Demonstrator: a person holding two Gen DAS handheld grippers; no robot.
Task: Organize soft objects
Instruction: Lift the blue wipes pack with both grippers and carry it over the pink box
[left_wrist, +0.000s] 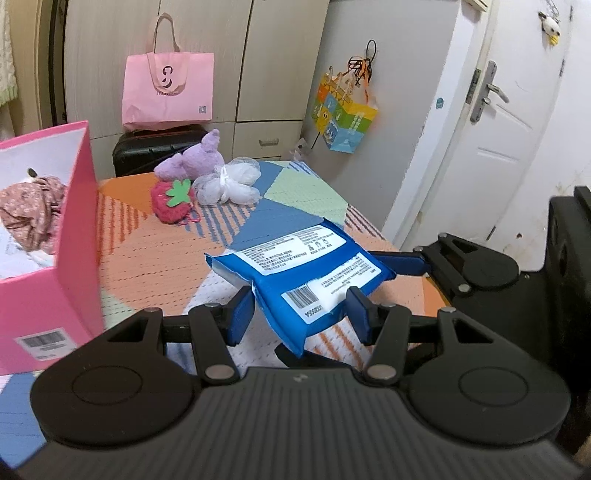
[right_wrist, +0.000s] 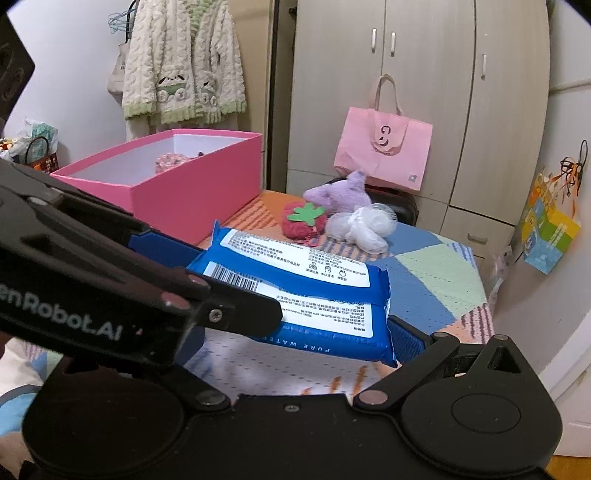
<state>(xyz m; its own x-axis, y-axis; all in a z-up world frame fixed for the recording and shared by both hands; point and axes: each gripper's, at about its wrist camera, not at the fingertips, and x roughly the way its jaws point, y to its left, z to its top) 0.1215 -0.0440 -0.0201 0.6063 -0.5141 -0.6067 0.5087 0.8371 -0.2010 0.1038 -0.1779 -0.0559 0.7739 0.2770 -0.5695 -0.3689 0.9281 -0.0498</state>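
Note:
A blue pack of wet wipes (left_wrist: 301, 271) is held above the patterned table, gripped from both ends. My left gripper (left_wrist: 301, 314) is shut on its near end. My right gripper (right_wrist: 295, 314) is shut on the pack (right_wrist: 306, 291) across its width; the right gripper's fingers (left_wrist: 402, 264) show in the left wrist view at the pack's far right. A pink box (left_wrist: 79, 221) stands at the left, holding pink floral cloth (left_wrist: 31, 212). A red strawberry plush (left_wrist: 171, 199), a purple plush (left_wrist: 194, 158) and a white mesh puff (left_wrist: 229, 184) lie at the table's far side.
The pink box (right_wrist: 184, 199) sits left of the pack in the right wrist view, with the strawberry plush (right_wrist: 304, 221), purple plush (right_wrist: 340, 192) and mesh puff (right_wrist: 360, 225) behind. A pink tote bag (left_wrist: 168, 88) rests on a black suitcase (left_wrist: 147, 151). A white door (left_wrist: 498, 122) is at right.

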